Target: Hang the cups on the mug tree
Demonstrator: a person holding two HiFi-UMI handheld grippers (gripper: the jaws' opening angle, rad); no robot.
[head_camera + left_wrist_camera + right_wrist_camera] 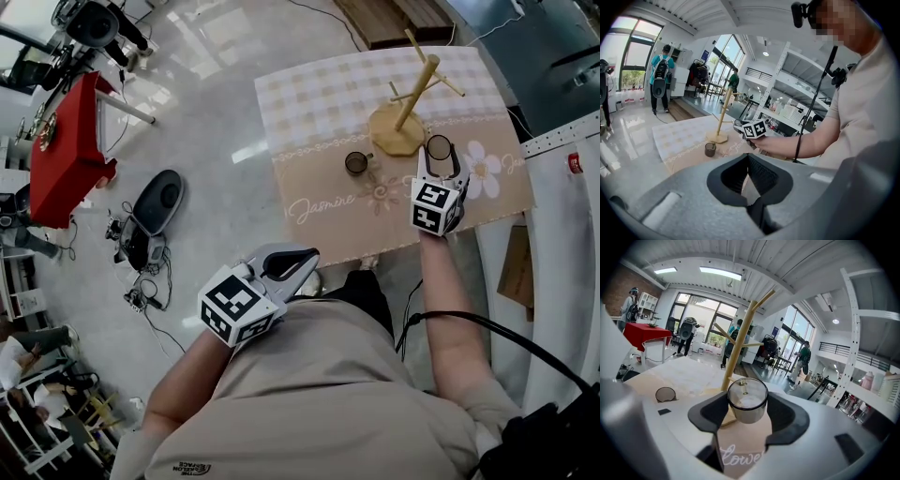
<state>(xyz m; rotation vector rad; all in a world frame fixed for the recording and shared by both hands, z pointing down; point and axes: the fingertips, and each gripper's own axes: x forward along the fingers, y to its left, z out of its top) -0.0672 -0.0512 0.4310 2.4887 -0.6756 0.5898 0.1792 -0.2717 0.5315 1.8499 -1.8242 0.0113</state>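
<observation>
A wooden mug tree (405, 98) stands at the far side of a table with a beige cloth (319, 202). A small dark cup (356, 162) sits on the cloth to the left of the tree's base. My right gripper (439, 157) is just right of the base and is shut on a clear glass cup (747, 399), rim up; the tree's trunk (740, 338) rises right behind it. My left gripper (302, 260) hangs off the table's near edge by the person's body, shut with nothing in it. From the left gripper (748, 157), the tree (723, 112) and the dark cup (710, 149) lie far ahead.
A red table (66, 150) and floor equipment with cables (155, 202) lie to the left on the glossy floor. A white rack (562, 141) flanks the table on the right. Several people (661, 75) stand far off in the room.
</observation>
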